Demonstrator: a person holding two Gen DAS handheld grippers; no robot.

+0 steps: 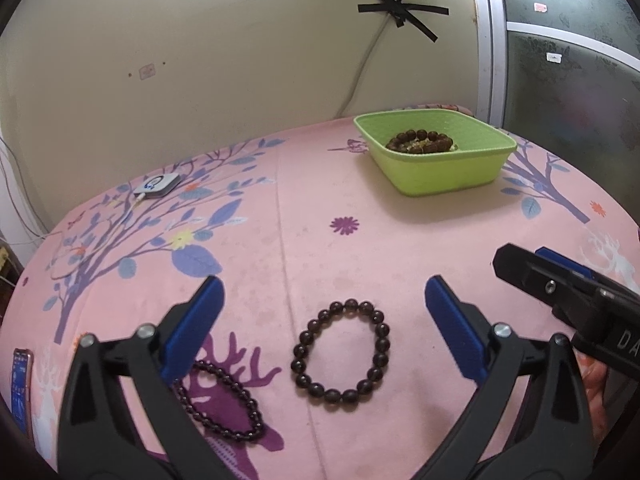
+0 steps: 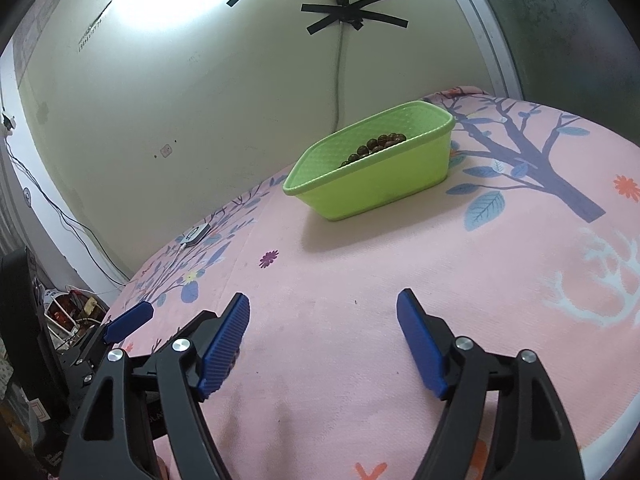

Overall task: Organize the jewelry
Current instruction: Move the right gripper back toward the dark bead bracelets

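Note:
A dark large-bead bracelet [image 1: 341, 351] lies flat on the pink cloth between the tips of my open left gripper [image 1: 323, 306]. A second bracelet of smaller dark beads [image 1: 228, 404] lies to its left, partly under my left finger. A green bin [image 1: 436, 150] at the back right holds a brown bead bracelet [image 1: 420, 141]. The bin also shows in the right wrist view [image 2: 372, 168]. My right gripper [image 2: 323, 312] is open and empty over bare cloth; it shows at the right edge of the left wrist view [image 1: 560, 292].
A small white device [image 1: 157, 186] with a cable lies at the back left. A phone [image 1: 22, 390] lies at the near left edge. A wall with taped cables stands behind the table. Clutter sits on the floor at left [image 2: 68, 312].

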